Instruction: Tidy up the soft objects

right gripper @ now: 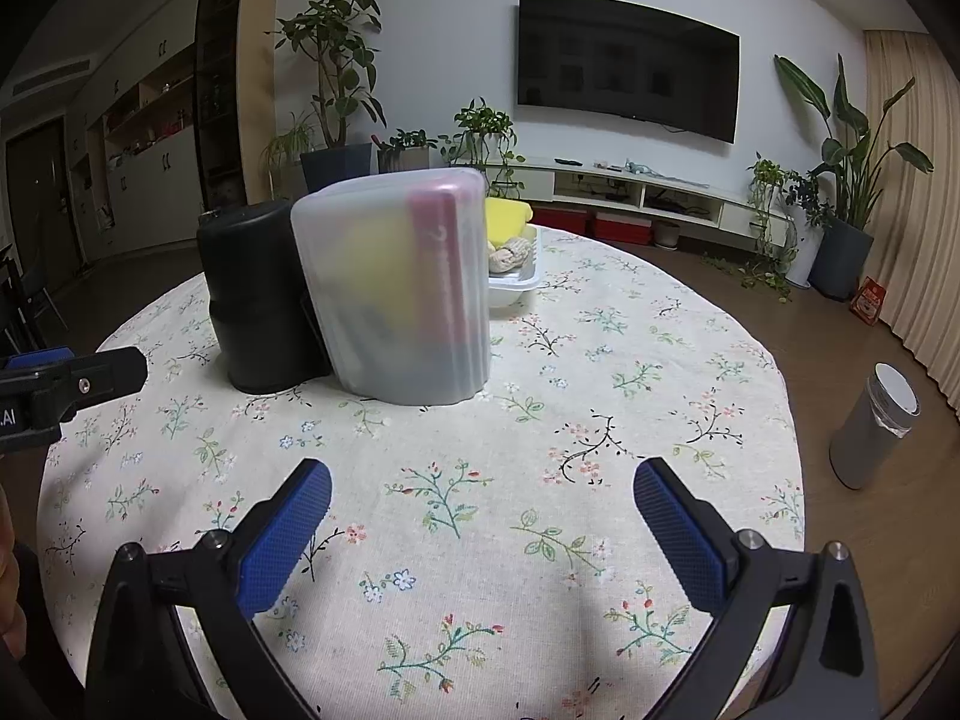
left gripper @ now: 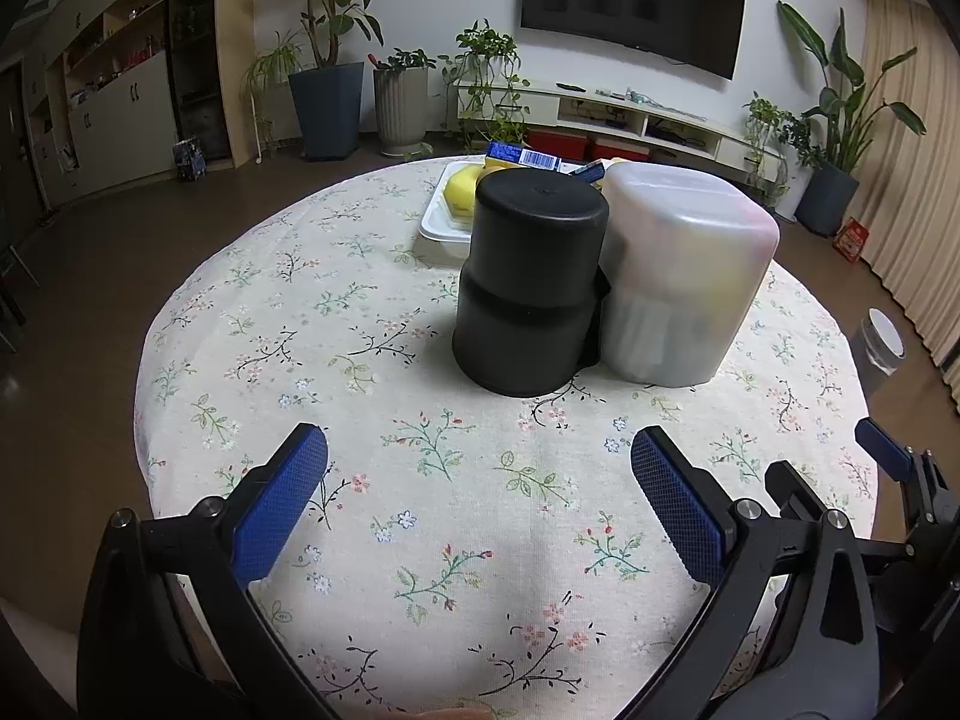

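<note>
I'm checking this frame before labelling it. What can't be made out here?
- Contents of the translucent container: blurred by its frosted wall, both views.
- White tray contents: mostly hidden behind the black container, left wrist view.
- Blue box: print too small.

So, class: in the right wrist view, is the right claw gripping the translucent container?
No: the right claw hangs open above the bare floral tablecloth, well short of the translucent container.
</note>
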Action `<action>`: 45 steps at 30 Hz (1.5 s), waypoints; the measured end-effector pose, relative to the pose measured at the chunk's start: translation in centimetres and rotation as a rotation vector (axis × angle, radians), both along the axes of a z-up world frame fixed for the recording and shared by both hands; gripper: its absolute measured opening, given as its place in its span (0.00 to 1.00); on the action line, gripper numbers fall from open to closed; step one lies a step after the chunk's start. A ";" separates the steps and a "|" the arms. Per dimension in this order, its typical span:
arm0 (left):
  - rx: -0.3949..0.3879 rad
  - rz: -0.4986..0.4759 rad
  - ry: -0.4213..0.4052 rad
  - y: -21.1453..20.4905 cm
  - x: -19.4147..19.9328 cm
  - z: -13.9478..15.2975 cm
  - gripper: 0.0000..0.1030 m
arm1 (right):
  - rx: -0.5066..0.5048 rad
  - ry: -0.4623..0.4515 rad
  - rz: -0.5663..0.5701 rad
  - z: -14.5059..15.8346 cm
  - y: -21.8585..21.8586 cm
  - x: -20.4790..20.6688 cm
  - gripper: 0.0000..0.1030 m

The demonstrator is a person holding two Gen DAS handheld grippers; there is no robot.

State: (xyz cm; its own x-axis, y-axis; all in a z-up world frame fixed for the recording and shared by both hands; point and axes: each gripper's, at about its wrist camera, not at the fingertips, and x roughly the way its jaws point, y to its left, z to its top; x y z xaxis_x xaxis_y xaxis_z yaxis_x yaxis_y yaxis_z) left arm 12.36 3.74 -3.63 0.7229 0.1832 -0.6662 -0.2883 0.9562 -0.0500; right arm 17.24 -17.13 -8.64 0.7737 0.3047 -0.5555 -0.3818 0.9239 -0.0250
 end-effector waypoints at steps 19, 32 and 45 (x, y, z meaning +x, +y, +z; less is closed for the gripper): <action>0.007 -0.019 0.007 -0.7 -0.1 0.0 1.00 | -0.002 0.001 0.005 0.0 0.0 -0.1 1.00; 0.007 -0.031 0.009 -0.9 -0.2 -0.1 1.00 | -0.007 0.007 0.014 0.1 0.0 -0.2 1.00; 0.036 -0.031 -0.012 -1.3 -0.4 0.2 1.00 | -0.009 0.012 0.019 -0.1 0.1 -0.1 1.00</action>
